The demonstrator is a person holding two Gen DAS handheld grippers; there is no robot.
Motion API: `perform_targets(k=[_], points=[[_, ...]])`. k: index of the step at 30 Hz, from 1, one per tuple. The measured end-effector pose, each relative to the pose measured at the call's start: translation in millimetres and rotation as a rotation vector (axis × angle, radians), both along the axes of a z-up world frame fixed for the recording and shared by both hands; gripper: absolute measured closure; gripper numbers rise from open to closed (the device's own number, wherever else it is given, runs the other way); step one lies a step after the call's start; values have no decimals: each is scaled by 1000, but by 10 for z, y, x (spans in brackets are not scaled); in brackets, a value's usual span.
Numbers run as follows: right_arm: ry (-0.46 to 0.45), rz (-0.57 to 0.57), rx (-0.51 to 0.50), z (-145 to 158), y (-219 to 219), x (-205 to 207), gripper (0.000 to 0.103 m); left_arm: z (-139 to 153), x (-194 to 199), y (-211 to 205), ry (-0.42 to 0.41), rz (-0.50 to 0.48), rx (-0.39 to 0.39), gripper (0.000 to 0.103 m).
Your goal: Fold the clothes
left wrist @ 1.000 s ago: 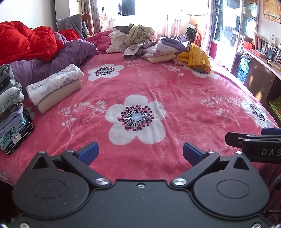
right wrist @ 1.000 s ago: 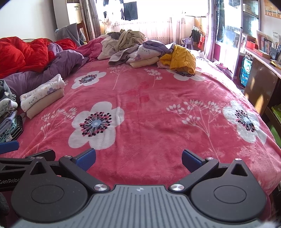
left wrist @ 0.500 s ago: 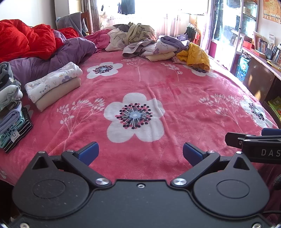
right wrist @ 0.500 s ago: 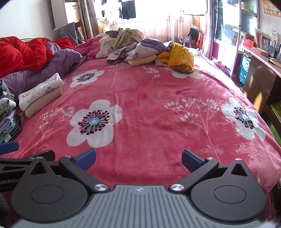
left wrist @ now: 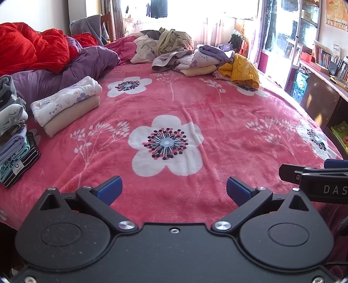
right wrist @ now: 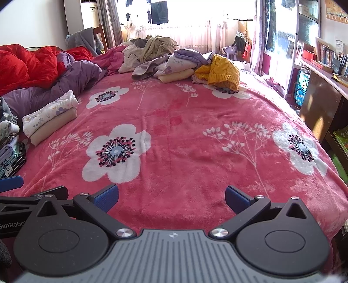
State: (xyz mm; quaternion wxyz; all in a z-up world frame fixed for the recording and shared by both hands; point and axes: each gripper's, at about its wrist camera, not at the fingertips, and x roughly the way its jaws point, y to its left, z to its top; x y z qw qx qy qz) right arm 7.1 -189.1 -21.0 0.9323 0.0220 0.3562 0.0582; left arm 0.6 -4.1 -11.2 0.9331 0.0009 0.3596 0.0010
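A heap of unfolded clothes [left wrist: 195, 56] lies at the far end of the pink flowered blanket [left wrist: 195, 113], with a yellow knit sweater [left wrist: 241, 69] at its right; the heap also shows in the right wrist view [right wrist: 174, 63]. Folded clothes sit at the left: a white floral and beige pair [left wrist: 67, 104] and a taller stack [left wrist: 13, 139]. My left gripper [left wrist: 174, 190] is open and empty over the near edge. My right gripper [right wrist: 171, 197] is open and empty beside it, seen from the left wrist view [left wrist: 315, 178].
A red and purple duvet [left wrist: 43, 58] is bunched at the far left. A chair with a grey garment [left wrist: 91, 28] stands behind it. Shelves and a cabinet with books [left wrist: 322, 71] run along the right side. The bright window [right wrist: 195, 17] is at the back.
Both grippers have risen and pitched slightly, so the bed and the far clothes heap sit lower in both views. Both stay open and empty.
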Motion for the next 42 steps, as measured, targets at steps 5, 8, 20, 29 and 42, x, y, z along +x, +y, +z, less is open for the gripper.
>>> perform_targets(k=[5, 8, 20, 29, 42], points=[[0, 0, 0, 21, -22, -44, 0, -12, 0, 11, -2, 0, 1, 0], [0, -3, -2, 14, 12, -4, 0, 4, -12, -3, -2, 0, -2, 0], [7, 3, -10, 19, 71, 57, 0, 25, 45, -4, 8, 8, 0, 0], [9, 35, 23, -75, 61, 334, 0, -100, 340, 103, 39, 10, -26, 0], [-125, 18, 66, -322, -346, 1242, 0, -192, 1291, -39, -67, -155, -81, 0]])
